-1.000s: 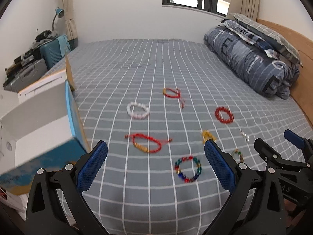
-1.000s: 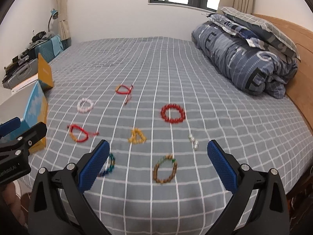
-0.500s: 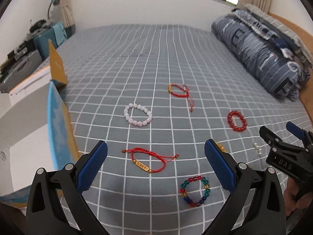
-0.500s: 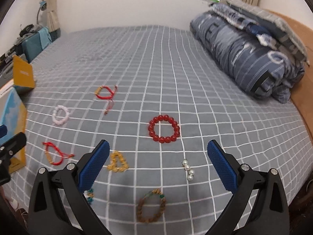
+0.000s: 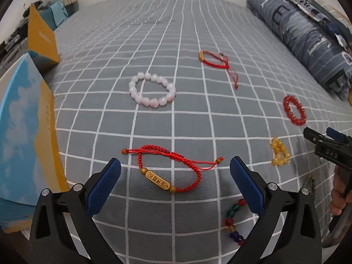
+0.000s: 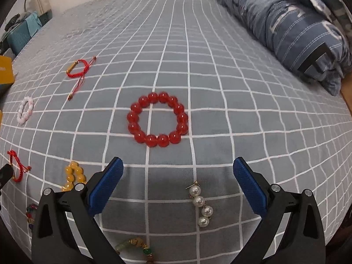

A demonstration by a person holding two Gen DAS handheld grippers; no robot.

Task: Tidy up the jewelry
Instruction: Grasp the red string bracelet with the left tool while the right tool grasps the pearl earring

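Both grippers have been lowered closer to the grey checked bedsheet (image 5: 176, 44) than a second ago, jaws spread wide, nothing being held. The left gripper (image 5: 175, 171) is being framed around a red braided cord bracelet with gold tube bead (image 5: 167, 171); the right gripper (image 6: 178, 178) is being aimed at the red glass bead bracelet (image 6: 157, 119) just beyond. Nothing is yet being sorted into the blue and yellow cardboard box (image 5: 26, 136).
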